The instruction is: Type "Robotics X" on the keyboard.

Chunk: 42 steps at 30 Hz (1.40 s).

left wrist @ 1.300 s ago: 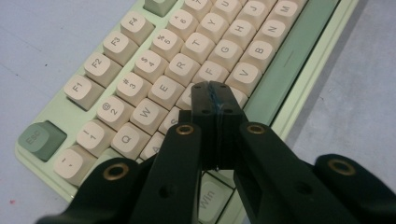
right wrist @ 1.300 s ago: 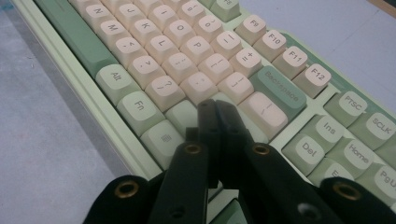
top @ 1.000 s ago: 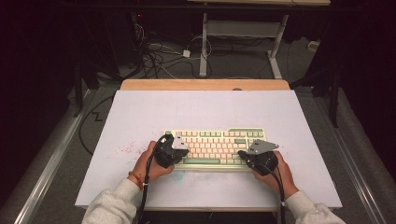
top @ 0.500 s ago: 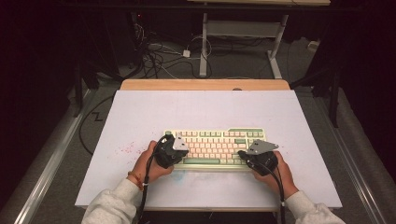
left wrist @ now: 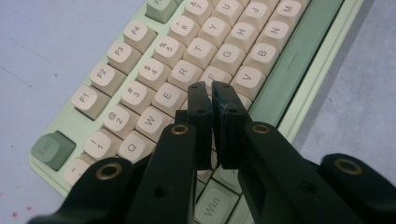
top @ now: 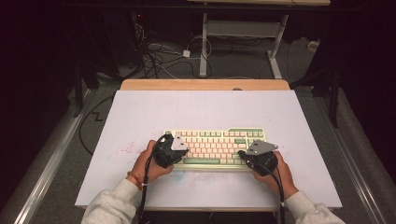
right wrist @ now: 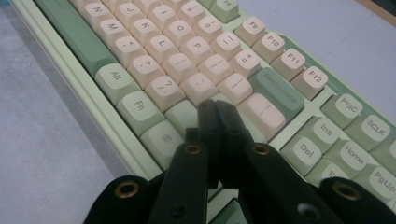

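A pale green keyboard [top: 215, 140] with cream keys lies on the white table mat, and a hand holds a gripper at each end of it. My left gripper [top: 180, 150] hangs over the keyboard's left half. In the left gripper view its tips [left wrist: 212, 93] sit above the keys [left wrist: 154, 70] near D and F. A thin slit shows between the jaws, which have just been opening a little, and nothing is between them. My right gripper [top: 243, 155] is shut over the right half, its tips [right wrist: 215, 109] just below the Enter key and Backspace [right wrist: 275, 93]. Whether either touches a key is unclear.
The white mat [top: 201, 109] covers a wooden table [top: 205, 84] with bare room beyond the keyboard. Faint red specks [top: 126, 150] mark the mat left of the keyboard. Cables [top: 159, 56] and metal desk legs [top: 203, 46] stand on the dark floor behind.
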Available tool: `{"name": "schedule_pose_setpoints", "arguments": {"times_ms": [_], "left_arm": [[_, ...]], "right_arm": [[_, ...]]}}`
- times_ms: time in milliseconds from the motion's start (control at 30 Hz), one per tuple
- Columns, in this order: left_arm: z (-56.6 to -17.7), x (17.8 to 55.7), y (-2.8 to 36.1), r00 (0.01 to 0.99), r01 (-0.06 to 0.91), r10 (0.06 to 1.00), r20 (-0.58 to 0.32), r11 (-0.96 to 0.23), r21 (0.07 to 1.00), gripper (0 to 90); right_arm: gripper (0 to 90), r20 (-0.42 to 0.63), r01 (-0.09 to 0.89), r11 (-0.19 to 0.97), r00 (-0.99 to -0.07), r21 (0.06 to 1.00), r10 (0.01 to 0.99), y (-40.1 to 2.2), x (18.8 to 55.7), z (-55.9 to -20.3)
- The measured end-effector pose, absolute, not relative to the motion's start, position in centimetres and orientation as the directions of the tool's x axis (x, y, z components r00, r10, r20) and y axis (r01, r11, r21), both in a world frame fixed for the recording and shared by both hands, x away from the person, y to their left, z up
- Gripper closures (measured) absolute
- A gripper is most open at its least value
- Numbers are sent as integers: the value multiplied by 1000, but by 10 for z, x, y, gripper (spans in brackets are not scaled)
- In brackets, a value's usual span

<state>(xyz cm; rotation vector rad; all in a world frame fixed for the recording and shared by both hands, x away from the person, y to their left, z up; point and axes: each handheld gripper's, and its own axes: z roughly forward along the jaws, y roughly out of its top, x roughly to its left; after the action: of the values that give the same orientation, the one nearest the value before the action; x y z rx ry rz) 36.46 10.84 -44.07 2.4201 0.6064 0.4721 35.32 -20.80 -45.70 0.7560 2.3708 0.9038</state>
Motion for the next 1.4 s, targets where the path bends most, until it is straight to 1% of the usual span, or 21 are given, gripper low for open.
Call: {"name": "schedule_pose_setpoints", "arguments": {"times_ms": [267, 400, 533, 600, 800, 967, 1033, 1100, 1167, 1267, 1400], "left_arm": [[-438, 363, 109, 826, 294, 526, 201, -707, 644, 816], [-437, 363, 109, 825, 290, 529, 200, -700, 652, 784], [-434, 362, 109, 821, 281, 533, 204, -688, 669, 731], [-434, 362, 109, 813, 279, 543, 210, -680, 678, 685], [-433, 361, 109, 781, 281, 578, 235, -662, 695, 544], [-433, 360, 107, 776, 268, 579, 251, -663, 699, 450], [-434, 359, 106, 772, 266, 582, 257, -662, 700, 427], [-434, 359, 106, 766, 266, 588, 261, -659, 704, 396], [-435, 358, 105, 758, 262, 592, 273, -661, 703, 380], [-436, 357, 104, 763, 257, 588, 269, -657, 708, 355], [-437, 356, 103, 764, 249, 584, 277, -661, 708, 319]], "right_arm": [[900, -231, 312, 622, -737, 718, 636, -207, 351, -452], [900, -231, 309, 619, -736, 722, 636, -207, 350, -450], [900, -229, 304, 610, -734, 732, 640, -208, 350, -446], [899, -228, 302, 604, -731, 738, 644, -208, 349, -443], [852, -221, 294, 581, -723, 759, 654, -210, 348, -436], [771, -225, 290, 568, -710, 770, 667, -211, 347, -433], [713, -232, 284, 571, -709, 770, 666, -211, 347, -433], [676, -232, 280, 569, -710, 773, 665, -211, 347, -433], [618, -229, 274, 564, -713, 779, 663, -211, 346, -433], [558, -231, 270, 567, -717, 778, 658, -210, 346, -434], [451, -242, 259, 564, -709, 784, 662, -209, 346, -435]]}}
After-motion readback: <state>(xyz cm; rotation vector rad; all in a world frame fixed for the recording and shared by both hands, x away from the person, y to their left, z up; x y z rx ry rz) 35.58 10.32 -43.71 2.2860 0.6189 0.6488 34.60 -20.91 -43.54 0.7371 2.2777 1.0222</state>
